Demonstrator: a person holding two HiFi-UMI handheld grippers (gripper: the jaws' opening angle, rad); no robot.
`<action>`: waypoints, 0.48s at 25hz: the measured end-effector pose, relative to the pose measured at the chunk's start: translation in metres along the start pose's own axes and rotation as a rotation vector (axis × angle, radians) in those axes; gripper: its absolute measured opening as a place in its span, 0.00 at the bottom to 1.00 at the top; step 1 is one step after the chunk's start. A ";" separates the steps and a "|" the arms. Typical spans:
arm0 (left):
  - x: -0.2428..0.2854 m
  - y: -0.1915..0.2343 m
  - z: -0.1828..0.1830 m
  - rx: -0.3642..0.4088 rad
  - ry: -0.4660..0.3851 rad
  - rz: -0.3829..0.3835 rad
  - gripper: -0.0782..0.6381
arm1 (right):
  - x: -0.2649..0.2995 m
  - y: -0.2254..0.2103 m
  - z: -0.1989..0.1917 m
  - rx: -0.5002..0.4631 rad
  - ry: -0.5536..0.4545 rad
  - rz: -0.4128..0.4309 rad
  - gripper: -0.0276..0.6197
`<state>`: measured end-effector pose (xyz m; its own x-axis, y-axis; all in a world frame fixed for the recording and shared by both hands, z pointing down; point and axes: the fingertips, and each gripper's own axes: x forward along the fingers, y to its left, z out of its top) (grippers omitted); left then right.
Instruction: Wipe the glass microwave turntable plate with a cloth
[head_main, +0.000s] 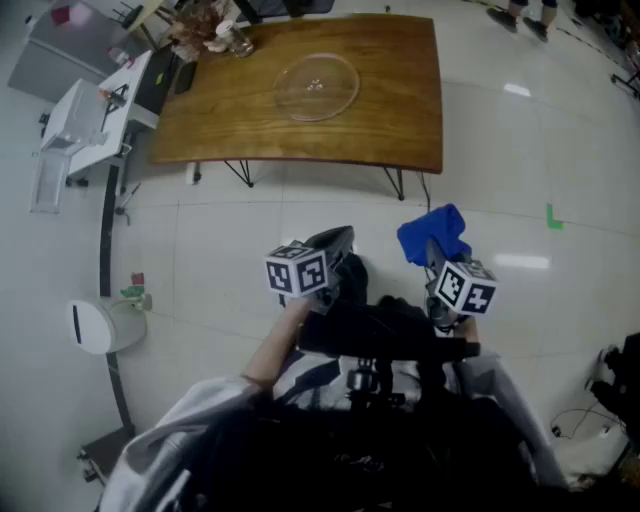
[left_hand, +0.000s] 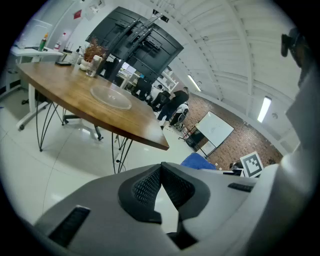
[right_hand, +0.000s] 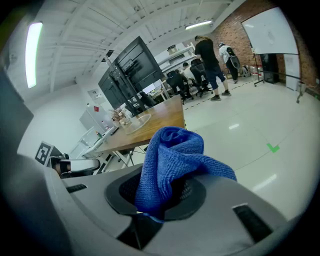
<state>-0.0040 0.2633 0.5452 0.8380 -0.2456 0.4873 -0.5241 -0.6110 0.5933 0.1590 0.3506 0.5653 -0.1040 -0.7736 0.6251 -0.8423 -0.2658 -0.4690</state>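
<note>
Two grippers hang low over the pale floor (head_main: 220, 250), well short of the wooden table (head_main: 400, 120). The left gripper (left_hand: 161, 167) has its jaws closed, tips meeting, with only a narrow wedge of gap behind them and nothing held. The right gripper (right_hand: 162, 195) has its jaws clamped on a blue cloth (right_hand: 172, 160), which bunches up above them and droops over one side. The glass turntable plate (head_main: 316, 86) lies flat on the table, near the middle, well apart from both grippers and from the cloth. At the table's far left corner stands some small clutter (head_main: 205, 30), perhaps a dried plant and a glass; it is too small to tell. A green mark (head_main: 553, 216) sits on the floor to the right.
</note>
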 end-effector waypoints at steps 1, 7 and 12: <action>0.002 0.003 0.008 0.021 0.012 -0.008 0.10 | 0.004 -0.001 0.004 0.018 -0.008 -0.018 0.17; -0.006 0.056 0.064 0.042 0.013 -0.004 0.10 | 0.043 0.028 0.035 0.047 -0.019 -0.059 0.17; -0.011 0.111 0.119 0.020 -0.031 0.008 0.10 | 0.095 0.075 0.067 0.014 -0.014 -0.031 0.17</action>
<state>-0.0533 0.1087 0.5295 0.8384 -0.2734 0.4714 -0.5276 -0.6238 0.5766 0.1216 0.2191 0.5477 -0.0706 -0.7726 0.6310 -0.8377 -0.2975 -0.4581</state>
